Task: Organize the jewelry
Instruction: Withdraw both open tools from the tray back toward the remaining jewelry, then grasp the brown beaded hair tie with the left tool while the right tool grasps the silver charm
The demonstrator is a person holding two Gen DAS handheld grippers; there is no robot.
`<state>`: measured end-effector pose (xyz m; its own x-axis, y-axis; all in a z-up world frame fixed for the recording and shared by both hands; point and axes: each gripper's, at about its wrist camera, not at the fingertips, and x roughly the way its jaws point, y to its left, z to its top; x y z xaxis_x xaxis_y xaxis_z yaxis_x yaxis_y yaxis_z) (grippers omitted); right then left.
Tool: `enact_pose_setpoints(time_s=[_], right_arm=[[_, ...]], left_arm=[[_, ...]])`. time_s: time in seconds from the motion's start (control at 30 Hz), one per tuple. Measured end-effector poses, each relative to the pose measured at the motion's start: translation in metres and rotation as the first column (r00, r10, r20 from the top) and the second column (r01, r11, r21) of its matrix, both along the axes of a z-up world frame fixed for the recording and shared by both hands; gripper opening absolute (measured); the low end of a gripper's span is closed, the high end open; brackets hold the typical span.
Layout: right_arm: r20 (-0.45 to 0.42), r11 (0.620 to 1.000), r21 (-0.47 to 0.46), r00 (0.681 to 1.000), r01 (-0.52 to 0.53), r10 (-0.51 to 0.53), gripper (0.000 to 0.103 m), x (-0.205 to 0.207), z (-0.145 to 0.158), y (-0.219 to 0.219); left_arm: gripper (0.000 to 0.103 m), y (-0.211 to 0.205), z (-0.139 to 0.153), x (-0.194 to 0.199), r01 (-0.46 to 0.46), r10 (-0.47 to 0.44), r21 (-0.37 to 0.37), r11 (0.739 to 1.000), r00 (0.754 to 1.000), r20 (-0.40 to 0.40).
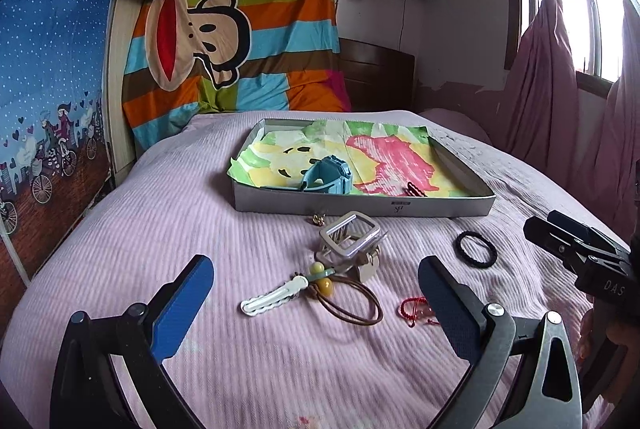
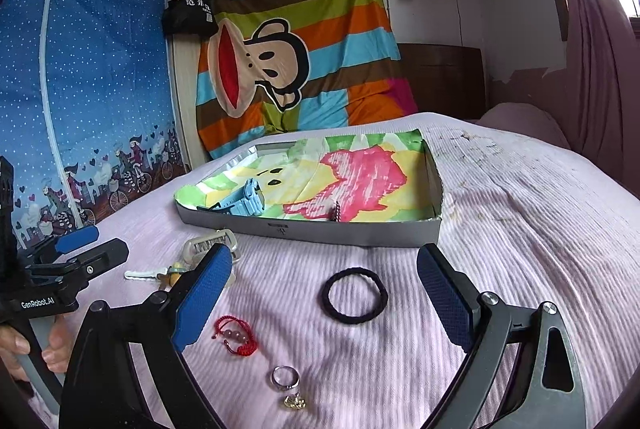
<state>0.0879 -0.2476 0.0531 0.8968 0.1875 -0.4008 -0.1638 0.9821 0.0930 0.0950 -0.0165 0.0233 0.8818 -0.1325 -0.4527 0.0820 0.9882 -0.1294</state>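
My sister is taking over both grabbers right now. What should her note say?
Left gripper: open, empty, over the bed.
Right gripper: open, empty, above the black hair tie.
Done: blue watch and a dark clip are in the tray.
Left on the bed: black hair tie, big clear claw clip, white barrette, brown beaded hair tie, red string bracelet, silver ring, small gold pieces.

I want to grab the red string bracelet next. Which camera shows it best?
The right wrist view: the red string bracelet lies whole on the bedspread. In the left wrist view, a finger of the left gripper hides part of it.
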Motion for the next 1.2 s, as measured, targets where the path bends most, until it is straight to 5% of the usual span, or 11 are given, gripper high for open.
enact_pose_setpoints(time_s=[0.6,0.87,1.2], right_arm=[[-0.130,0.999,-0.039,0.991,-0.030,0.025,0.090,-0.011,-0.028,0.007],[-0.189,0.998,-0.046,0.981,-0.043,0.034,0.061,-0.012,-0.041,0.012],[-0.300,0.998,-0.030,0.953,-0.050,0.038,0.038,-0.012,-0.065,0.017]], left_arm=[[0.103,-0.014,-0.021,0.002,0.110,-0.108,0.006,0.994,0.984,-0.143],[0.088,-0.015,-0.027,0.011,0.146,-0.148,-0.026,0.989,0.968,-0.201],[0.063,-0.015,-0.040,0.030,0.145,-0.181,-0.142,0.979,0.942,-0.283]])
